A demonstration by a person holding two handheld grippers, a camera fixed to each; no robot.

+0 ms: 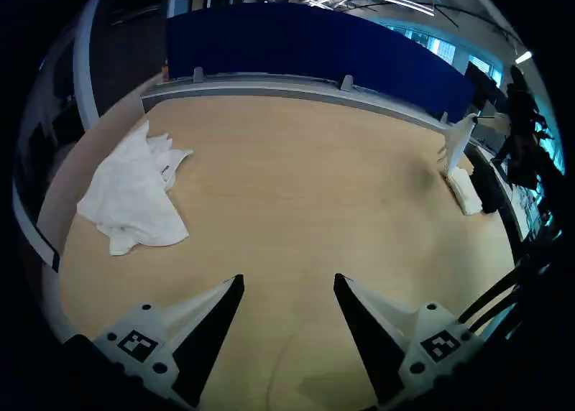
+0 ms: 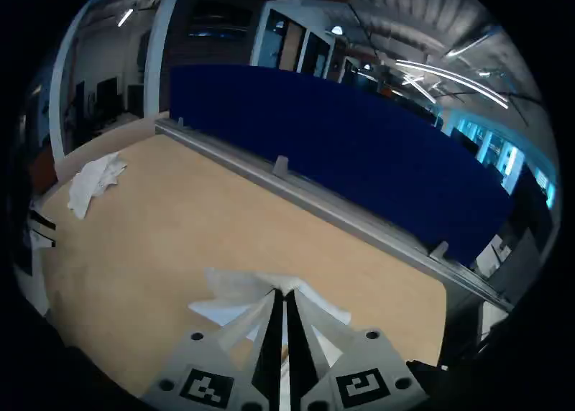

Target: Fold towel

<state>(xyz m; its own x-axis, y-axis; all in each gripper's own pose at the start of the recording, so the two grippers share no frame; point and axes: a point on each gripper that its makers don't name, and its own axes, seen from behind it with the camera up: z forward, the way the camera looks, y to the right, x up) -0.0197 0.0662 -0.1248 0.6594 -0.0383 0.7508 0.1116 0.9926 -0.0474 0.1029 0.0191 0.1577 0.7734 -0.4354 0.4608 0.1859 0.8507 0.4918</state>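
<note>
On the wooden table (image 1: 309, 181), ahead-left of the left gripper (image 1: 288, 278) | crumpled towel (image 1: 136, 188) is seen lying loose, untouched | left gripper is held wide open, empty, and is judged the nearer one | right gripper (image 2: 284, 294) is clamped on a second white towel (image 2: 230, 285), well apart from the heap

Light wooden table (image 1: 302, 188), dark blue partition (image 1: 309, 44) along its far edge, ceiling strip lights (image 2: 445, 77)

open-plan office: desk (image 1: 302, 188) with blue divider (image 1: 316, 48).
</note>
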